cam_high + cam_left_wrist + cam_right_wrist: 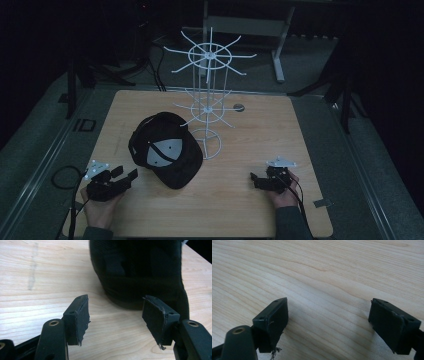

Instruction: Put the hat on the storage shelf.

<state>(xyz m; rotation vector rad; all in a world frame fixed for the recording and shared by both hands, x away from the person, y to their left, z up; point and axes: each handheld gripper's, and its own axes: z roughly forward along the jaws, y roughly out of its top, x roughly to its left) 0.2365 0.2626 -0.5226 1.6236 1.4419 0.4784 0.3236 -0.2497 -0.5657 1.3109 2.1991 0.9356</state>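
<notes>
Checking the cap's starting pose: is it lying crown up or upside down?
Upside down: the cap shows its pale inner lining facing up on the table.

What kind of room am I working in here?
Most likely a lab or recording workspace, not a shop: a bare wooden table holds one black cap and an empty white wire display rack, with dark stands and cables around it.

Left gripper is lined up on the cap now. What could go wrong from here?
The left gripper is open, facing the black cap but not touching it; closing on soft fabric may only pinch a fold and slip. The cap lies close beside the white wire rack, so lifting could snag its arms or tip it.
</notes>
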